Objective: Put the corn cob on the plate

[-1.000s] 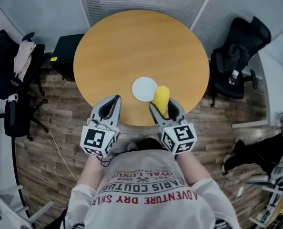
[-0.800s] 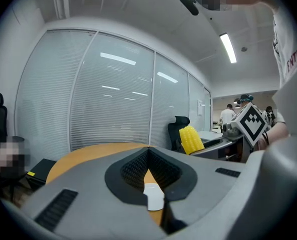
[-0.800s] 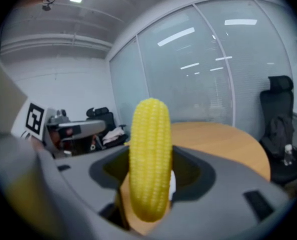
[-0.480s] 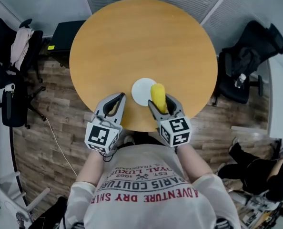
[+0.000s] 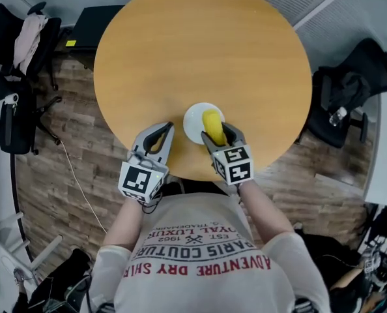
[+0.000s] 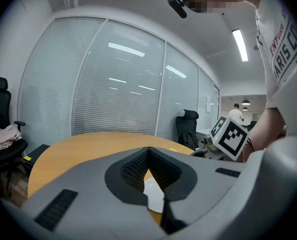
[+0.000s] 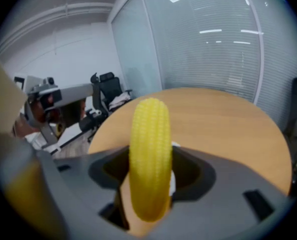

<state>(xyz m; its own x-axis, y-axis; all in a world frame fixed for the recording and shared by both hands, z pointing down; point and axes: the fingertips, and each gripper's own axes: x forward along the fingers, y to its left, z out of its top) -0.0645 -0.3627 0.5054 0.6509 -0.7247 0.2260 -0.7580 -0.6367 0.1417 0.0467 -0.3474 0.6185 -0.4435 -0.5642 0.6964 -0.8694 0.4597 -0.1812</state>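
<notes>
In the head view my right gripper (image 5: 217, 134) is shut on the yellow corn cob (image 5: 212, 125). It holds the cob over the small white plate (image 5: 193, 117), near the front edge of the round wooden table (image 5: 200, 51). The right gripper view shows the corn cob (image 7: 149, 154) standing upright between the jaws, with a sliver of the plate (image 7: 172, 182) behind it. My left gripper (image 5: 157, 135) hovers at the table edge left of the plate, shut and holding nothing. In its own view the left gripper (image 6: 148, 149) has its tips together, and the plate (image 6: 154, 189) shows through the gap below them.
Black office chairs stand on the plank floor at the left (image 5: 14, 57) and at the right (image 5: 353, 93) of the table. A black box (image 5: 99, 19) sits by the far left edge. A thin cable (image 5: 76, 181) trails across the floor.
My right gripper has carried the corn cob leftward, from beside the plate's right rim to over its middle. The left gripper has kept its place at the table edge.
</notes>
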